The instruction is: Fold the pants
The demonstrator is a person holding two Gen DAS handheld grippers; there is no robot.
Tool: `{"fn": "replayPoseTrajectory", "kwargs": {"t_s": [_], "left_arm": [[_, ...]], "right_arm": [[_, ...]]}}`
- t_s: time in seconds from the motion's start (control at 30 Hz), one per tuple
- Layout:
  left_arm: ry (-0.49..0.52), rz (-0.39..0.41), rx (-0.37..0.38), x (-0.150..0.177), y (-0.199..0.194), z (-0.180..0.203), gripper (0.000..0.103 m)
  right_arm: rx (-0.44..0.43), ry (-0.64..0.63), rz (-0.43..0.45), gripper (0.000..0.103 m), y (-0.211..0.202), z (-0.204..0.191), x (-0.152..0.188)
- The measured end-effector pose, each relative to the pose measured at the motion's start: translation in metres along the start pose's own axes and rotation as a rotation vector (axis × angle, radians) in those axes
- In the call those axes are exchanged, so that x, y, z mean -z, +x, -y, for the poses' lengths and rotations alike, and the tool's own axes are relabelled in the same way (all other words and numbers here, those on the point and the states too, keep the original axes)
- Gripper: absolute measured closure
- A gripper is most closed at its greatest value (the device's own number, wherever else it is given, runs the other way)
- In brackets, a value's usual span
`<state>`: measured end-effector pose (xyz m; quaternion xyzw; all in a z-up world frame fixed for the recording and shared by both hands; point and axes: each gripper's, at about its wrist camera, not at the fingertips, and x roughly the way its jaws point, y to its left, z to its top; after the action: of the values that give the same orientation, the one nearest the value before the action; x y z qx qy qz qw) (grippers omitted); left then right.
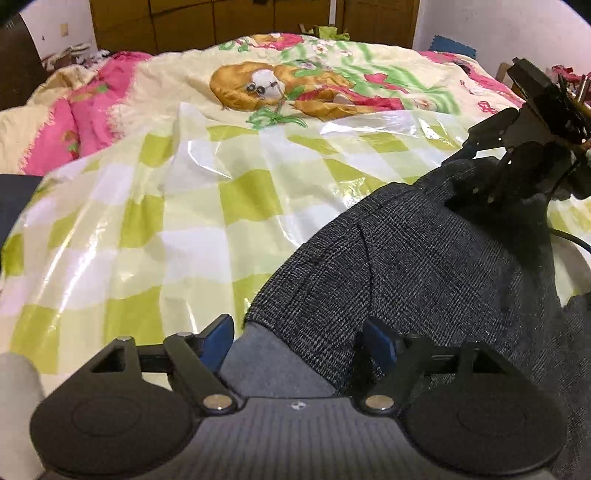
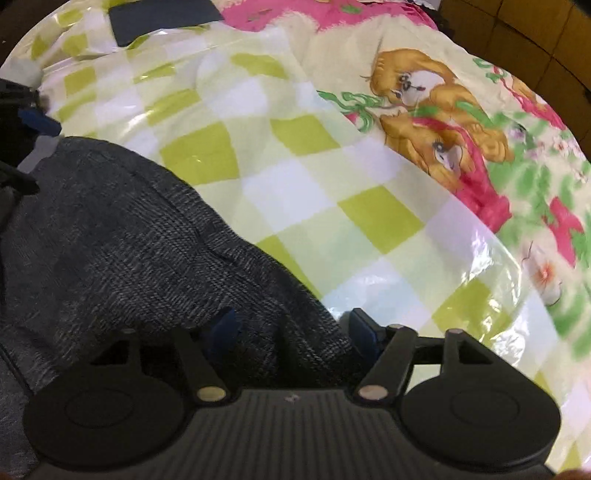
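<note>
Dark grey woven pants (image 1: 424, 258) lie on a green-and-white checked plastic sheet (image 1: 155, 229) spread over a bed. My left gripper (image 1: 299, 338) is open. The near folded edge of the pants, showing a lighter grey inside, lies between its blue pads (image 1: 221, 336) without being pinched. In the right wrist view the pants (image 2: 129, 229) fill the left half. My right gripper (image 2: 294, 328) is open too, with a ridge of the cloth between its wide-set pads (image 2: 364, 328). The right gripper's body (image 1: 517, 147) hangs over the far end of the pants.
A cartoon-print quilt (image 1: 295, 88) and pink bedding (image 1: 92, 110) lie beyond the sheet. A wooden wardrobe (image 1: 221, 22) stands behind the bed. A dark flat item (image 2: 162, 18) rests near the sheet's far corner. A cable (image 1: 576, 240) trails at the right.
</note>
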<state>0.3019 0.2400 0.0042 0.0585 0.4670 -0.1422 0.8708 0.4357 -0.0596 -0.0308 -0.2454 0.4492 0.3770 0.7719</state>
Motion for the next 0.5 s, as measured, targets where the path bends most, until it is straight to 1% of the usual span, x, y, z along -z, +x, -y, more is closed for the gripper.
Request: {"fn": "replayPoseTrajectory", "kwargs": {"t_s": [0.07, 0.1, 0.13, 0.17, 0.2, 0.23, 0.27, 0.3, 0.33, 0.4, 0.47, 0.5], "left_arm": [[-0.001, -0.034, -0.014, -0.004, 0.011, -0.003, 0.012], [-0.002, -0.049, -0.025, -0.005, 0.015, -0.006, 0.012], [-0.005, -0.062, -0.022, -0.005, 0.018, -0.009, 0.013], [-0.018, -0.07, -0.014, -0.004, 0.019, -0.012, 0.013], [-0.032, -0.074, -0.01, -0.004, 0.02, -0.013, 0.015], [-0.031, -0.078, -0.02, -0.004, 0.021, -0.012, 0.02], [-0.009, -0.082, -0.039, -0.004, 0.02, -0.006, 0.023], [0.019, -0.082, -0.05, -0.004, 0.019, -0.001, 0.033], [0.046, -0.081, -0.064, -0.004, 0.016, 0.005, 0.048], [0.071, -0.069, -0.099, -0.006, 0.01, 0.01, 0.057], [0.079, -0.048, -0.112, -0.007, -0.002, 0.012, 0.08], [0.084, -0.037, -0.121, -0.007, -0.009, 0.013, 0.08]], "right_arm": [[-0.005, 0.043, 0.0, 0.039, -0.002, 0.003, 0.002], [-0.003, 0.047, -0.002, 0.052, -0.004, 0.003, 0.003], [-0.008, 0.051, -0.007, 0.067, -0.007, 0.003, 0.005], [-0.012, 0.058, -0.014, 0.075, -0.008, 0.003, 0.006], [-0.018, 0.065, -0.021, 0.089, -0.01, 0.003, 0.007], [-0.017, 0.065, -0.026, 0.094, -0.012, 0.002, 0.008], [-0.006, 0.062, -0.028, 0.095, -0.015, -0.002, 0.01], [0.004, 0.056, -0.03, 0.097, -0.017, -0.005, 0.01], [0.014, 0.05, -0.032, 0.097, -0.018, -0.008, 0.01], [0.045, 0.055, -0.017, 0.098, -0.028, -0.013, 0.011], [0.055, 0.078, 0.018, 0.098, -0.045, -0.018, 0.012], [0.053, 0.081, 0.035, 0.098, -0.057, -0.021, 0.015]]}}
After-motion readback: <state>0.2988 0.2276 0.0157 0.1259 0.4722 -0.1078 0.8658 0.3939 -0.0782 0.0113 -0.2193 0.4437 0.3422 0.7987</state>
